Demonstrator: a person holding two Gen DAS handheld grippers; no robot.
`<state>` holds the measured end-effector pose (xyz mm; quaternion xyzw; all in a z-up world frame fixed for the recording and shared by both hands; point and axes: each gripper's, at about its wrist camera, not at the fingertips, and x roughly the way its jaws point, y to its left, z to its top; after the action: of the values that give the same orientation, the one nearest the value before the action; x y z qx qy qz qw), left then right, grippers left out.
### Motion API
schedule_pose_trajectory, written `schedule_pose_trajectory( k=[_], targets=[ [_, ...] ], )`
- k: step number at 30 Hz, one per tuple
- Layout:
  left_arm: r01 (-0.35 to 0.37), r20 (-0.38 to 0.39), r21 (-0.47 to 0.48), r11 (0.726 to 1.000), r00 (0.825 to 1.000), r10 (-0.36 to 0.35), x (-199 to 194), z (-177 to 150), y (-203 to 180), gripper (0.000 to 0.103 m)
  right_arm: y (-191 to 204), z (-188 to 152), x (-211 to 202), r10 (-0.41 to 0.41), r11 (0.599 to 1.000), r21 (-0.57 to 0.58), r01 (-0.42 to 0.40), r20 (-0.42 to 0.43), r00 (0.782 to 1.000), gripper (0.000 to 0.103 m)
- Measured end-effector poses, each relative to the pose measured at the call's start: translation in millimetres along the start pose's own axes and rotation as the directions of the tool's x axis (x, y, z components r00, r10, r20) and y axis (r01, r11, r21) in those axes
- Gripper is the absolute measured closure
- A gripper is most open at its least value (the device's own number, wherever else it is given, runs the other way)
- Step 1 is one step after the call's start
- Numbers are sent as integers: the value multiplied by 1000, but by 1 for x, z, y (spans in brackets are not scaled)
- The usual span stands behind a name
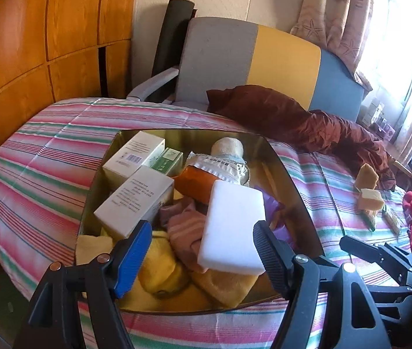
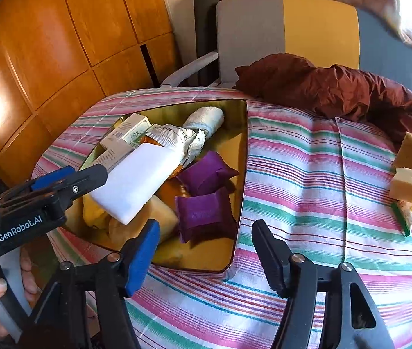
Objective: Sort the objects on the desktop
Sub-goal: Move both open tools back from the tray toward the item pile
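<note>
Clutter fills a gold metal tray (image 1: 287, 168) on a striped cloth (image 2: 322, 174): cartons, a silver packet, socks, purple pouches (image 2: 203, 197). A white foam block (image 1: 233, 229) lies tilted on top of the heap, propped on soft yellow cloth. The left gripper (image 1: 203, 250) stands spread, its pads either side of the block's near end but not pressing it; I judge the block released, though it sits so close to the right pad that pulling back could drag it. Perched at a slant, it might also slide off the pile. The right gripper (image 2: 206, 250) is parted and empty, over the tray's near right corner. Yellow sponges (image 2: 408, 171) wait unsorted far right, well apart from both tools.
</note>
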<state>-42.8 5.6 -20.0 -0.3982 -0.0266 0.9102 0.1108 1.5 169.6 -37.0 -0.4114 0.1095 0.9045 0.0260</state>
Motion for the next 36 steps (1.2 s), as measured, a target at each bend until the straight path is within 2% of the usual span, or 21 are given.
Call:
schedule_pose_trajectory(
  k=[11,20,27,36],
  targets=[
    [9,25,44,999,1000,-10,-17,-6,-14,30,0,-6,-12,-22,1000,-6,22,22,1000,33],
    [20,26,99,995,999,-23,-22,-6,-34,30,-17,-10,-22,-44,999,31,43,32,999,29],
    [57,14,166,984,998,-60,-21,-6,-61,30,-45,-15,-35,-88,993,82,85,39,995,27],
    [121,-8,260,958,992,-123,-15,-4,-106,30,-91,-25,-51,-164,973,167,156,34,986,26]
  ],
)
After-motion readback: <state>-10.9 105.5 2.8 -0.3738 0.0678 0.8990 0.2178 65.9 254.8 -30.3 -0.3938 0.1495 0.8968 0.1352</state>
